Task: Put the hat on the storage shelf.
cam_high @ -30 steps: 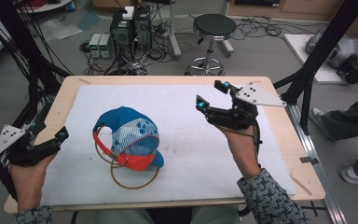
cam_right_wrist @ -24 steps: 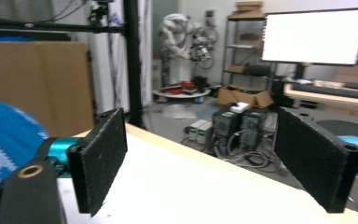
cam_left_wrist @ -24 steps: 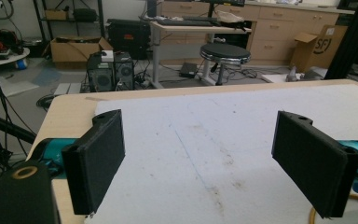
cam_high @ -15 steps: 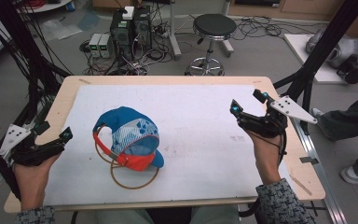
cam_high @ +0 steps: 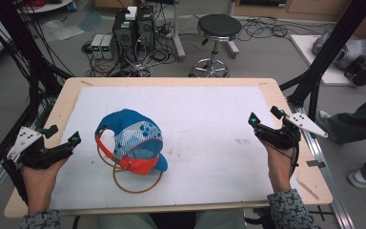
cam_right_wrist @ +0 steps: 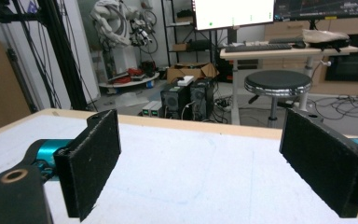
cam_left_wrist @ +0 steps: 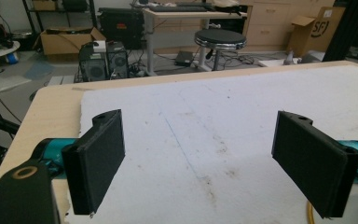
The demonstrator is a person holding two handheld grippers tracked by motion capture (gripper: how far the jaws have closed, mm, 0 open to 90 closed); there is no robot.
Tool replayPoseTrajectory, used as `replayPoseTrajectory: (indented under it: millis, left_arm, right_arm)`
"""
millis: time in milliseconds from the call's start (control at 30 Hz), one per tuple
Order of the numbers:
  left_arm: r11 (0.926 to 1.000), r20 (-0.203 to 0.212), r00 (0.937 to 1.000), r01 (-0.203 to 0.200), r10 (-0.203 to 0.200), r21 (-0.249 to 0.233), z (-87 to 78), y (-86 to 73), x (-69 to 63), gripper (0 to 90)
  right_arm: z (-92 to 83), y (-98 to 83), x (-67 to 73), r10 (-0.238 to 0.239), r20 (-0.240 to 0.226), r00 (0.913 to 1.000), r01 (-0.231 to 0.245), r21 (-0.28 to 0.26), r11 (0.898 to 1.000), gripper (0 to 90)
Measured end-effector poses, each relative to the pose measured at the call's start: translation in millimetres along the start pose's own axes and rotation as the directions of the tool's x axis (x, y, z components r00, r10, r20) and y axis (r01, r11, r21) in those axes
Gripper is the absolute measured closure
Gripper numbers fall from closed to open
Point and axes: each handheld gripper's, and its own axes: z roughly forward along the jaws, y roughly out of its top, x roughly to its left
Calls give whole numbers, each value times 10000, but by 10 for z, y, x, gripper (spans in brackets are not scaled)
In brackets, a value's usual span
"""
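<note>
A pale wooden worktop [cam_high: 286, 90] covered by a white sheet [cam_high: 209, 119] stands on a grey floor [cam_high: 267, 57] strewn with black cables [cam_high: 267, 29]. Beyond its far edge sit a round black stool on a chrome base [cam_high: 218, 28], two dark computer towers [cam_high: 132, 29] and small grey boxes [cam_high: 102, 45]. Black metal frame struts [cam_high: 331, 52] rise at both sides. Farther back are a light wooden desk carrying a keyboard [cam_right_wrist: 279, 49], a lit monitor [cam_right_wrist: 233, 11], cardboard boxes [cam_left_wrist: 70, 39] and wooden drawers [cam_left_wrist: 270, 18].

Robotics lab: desktop towers [cam_high: 134, 29] on floor, tangled cables [cam_high: 267, 31], stool [cam_high: 218, 28], monitors [cam_right_wrist: 233, 11], idle robot arm [cam_right_wrist: 119, 21].
</note>
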Motion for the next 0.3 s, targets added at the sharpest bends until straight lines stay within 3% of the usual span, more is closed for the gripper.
replayPoseTrajectory:
  millis: [300]
  left_arm:
    - [9997, 44, 9999, -110, 109, 226, 52, -34, -30, 173]
  right_arm:
    - [6, -117, -36, 168, -28, 9999, -168, 96, 9998, 117]
